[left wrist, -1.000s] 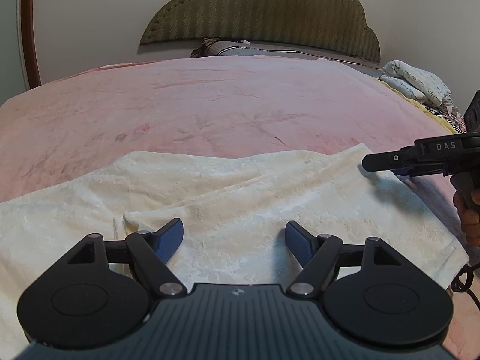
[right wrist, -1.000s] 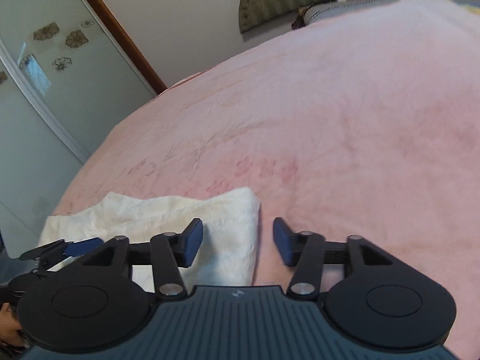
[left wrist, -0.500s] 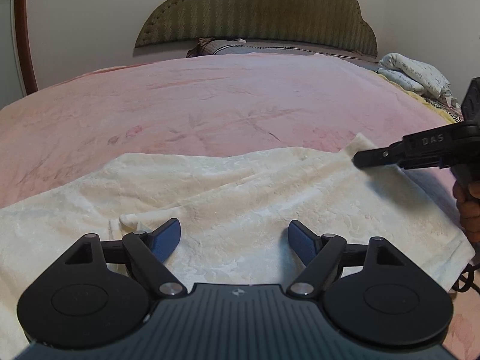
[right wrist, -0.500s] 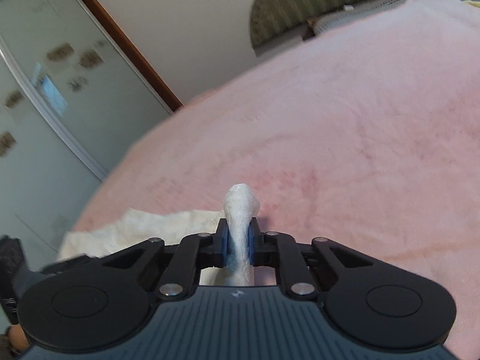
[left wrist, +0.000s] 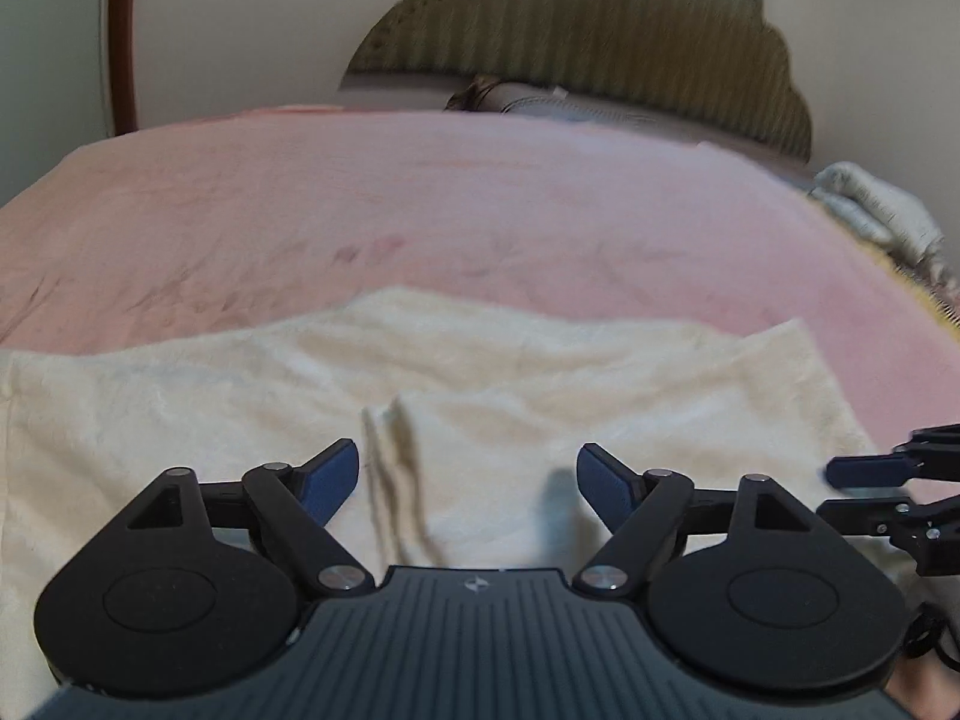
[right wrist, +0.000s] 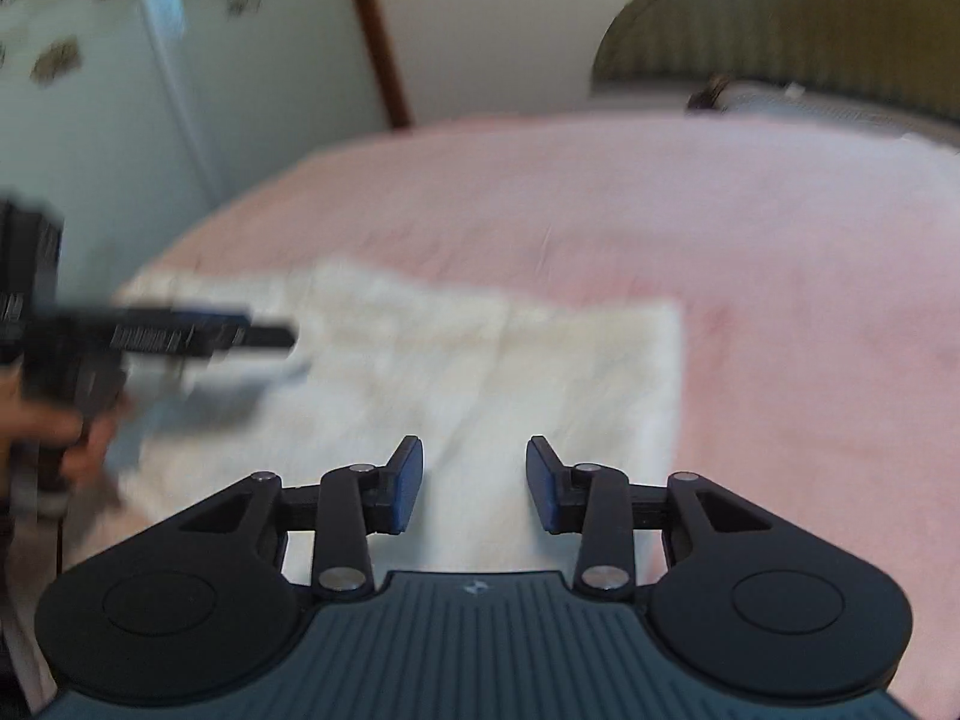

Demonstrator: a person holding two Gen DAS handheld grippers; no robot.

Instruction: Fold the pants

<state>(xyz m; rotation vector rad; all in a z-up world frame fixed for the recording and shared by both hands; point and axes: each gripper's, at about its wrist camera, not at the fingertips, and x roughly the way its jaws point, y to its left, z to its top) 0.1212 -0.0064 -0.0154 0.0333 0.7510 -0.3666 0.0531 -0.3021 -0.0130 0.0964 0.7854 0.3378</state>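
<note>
Cream pants [left wrist: 540,384] lie folded flat across the near part of the pink bedspread [left wrist: 420,210], with a raised crease [left wrist: 390,462] just ahead of my left gripper [left wrist: 471,480]. That gripper hovers open over the cloth, nothing between its fingers. My right gripper [right wrist: 474,480] hangs over the pants [right wrist: 480,360] near their right edge; its jaws are opening and hold nothing. In the left wrist view the right gripper [left wrist: 840,489] shows at the right edge. The right wrist view shows the left gripper [right wrist: 180,336] blurred at the left, held by a hand [right wrist: 72,438].
A padded olive headboard [left wrist: 600,48] and a grey pillow [left wrist: 540,102] stand at the bed's far end. Folded light cloths [left wrist: 876,210] lie at the far right. A glass wardrobe door [right wrist: 120,90] with a wooden frame [right wrist: 378,30] stands left of the bed.
The right gripper, shut on a pinched-up corner of the pants half a second ago, has let go and pulled back to the near right edge. The cloth now lies flat. The left gripper shifted slightly.
</note>
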